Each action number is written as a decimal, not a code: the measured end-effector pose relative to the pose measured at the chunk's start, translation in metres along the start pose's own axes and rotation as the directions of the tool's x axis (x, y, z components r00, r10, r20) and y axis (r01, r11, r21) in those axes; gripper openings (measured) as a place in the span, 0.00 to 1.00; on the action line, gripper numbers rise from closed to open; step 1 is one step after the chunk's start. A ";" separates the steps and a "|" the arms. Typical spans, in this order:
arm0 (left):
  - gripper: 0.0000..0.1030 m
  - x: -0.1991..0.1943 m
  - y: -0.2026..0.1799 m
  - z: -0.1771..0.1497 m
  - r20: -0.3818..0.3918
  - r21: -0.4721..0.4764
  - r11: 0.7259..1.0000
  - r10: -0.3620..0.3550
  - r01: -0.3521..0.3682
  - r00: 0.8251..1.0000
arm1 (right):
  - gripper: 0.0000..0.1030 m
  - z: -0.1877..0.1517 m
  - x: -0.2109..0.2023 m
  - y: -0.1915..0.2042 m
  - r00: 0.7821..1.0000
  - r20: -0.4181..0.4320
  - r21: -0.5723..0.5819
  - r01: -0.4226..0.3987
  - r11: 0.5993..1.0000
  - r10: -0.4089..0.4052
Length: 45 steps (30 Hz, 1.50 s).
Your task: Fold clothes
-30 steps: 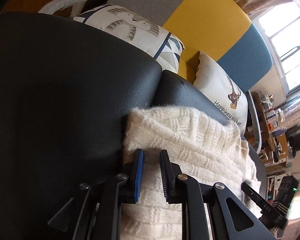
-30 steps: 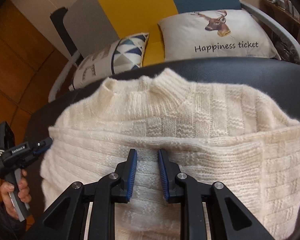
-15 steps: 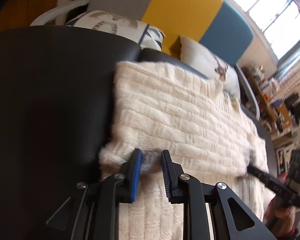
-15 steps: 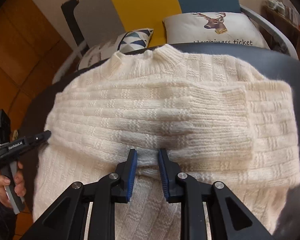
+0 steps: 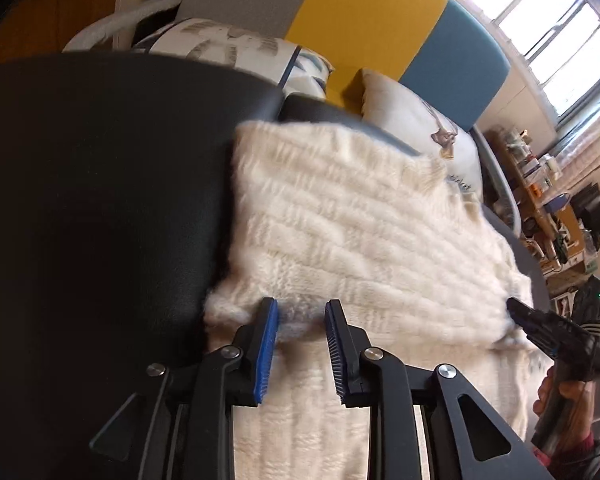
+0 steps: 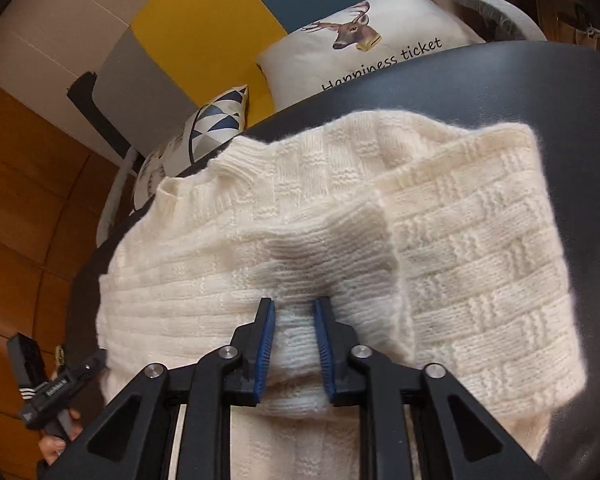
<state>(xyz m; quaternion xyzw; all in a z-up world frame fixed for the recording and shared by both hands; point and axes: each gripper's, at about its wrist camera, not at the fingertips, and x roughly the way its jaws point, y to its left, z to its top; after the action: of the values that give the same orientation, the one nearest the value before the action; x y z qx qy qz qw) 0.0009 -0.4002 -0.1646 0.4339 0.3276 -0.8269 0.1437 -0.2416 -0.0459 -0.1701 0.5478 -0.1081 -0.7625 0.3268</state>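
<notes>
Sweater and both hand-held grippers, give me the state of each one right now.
Sweater: cream knit, lying on the black cushion, partly folded, its folded edge lifted.
Left hand-held gripper: shut on the sweater's folded edge.
Right hand-held gripper: shut on the sweater's folded edge.

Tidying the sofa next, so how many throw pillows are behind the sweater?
2: a deer-print pillow on the right, against the blue back panel, and a triangle-pattern pillow on the left. Others may be hidden.

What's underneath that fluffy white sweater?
The sweater lies on a black leather-like cushion, visible all around it. The surface directly beneath is covered by the knit, as are any lower folded layers.
</notes>
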 end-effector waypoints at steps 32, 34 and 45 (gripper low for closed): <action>0.43 -0.103 0.018 -0.166 -0.008 0.154 0.983 0.099 -0.096 0.995 | 0.21 -0.226 -0.141 -0.008 0.954 -0.115 -0.251 0.243 0.937 -0.278; 0.43 -0.091 0.011 -0.169 -0.034 0.190 0.973 0.137 -0.128 0.990 | 0.21 -0.228 -0.141 -0.008 0.939 -0.121 -0.287 0.277 0.917 -0.321; 0.45 -0.105 0.007 -0.159 -0.009 0.128 0.991 0.036 -0.035 0.999 | 0.23 -0.219 -0.169 -0.001 0.968 -0.070 -0.257 0.216 0.942 -0.241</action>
<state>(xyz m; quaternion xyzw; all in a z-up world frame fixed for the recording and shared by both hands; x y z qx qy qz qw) 0.1647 -0.3044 -0.1469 0.4525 0.2669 -0.8411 0.1285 -0.0126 0.1013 -0.1242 0.5492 0.0688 -0.7743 0.3067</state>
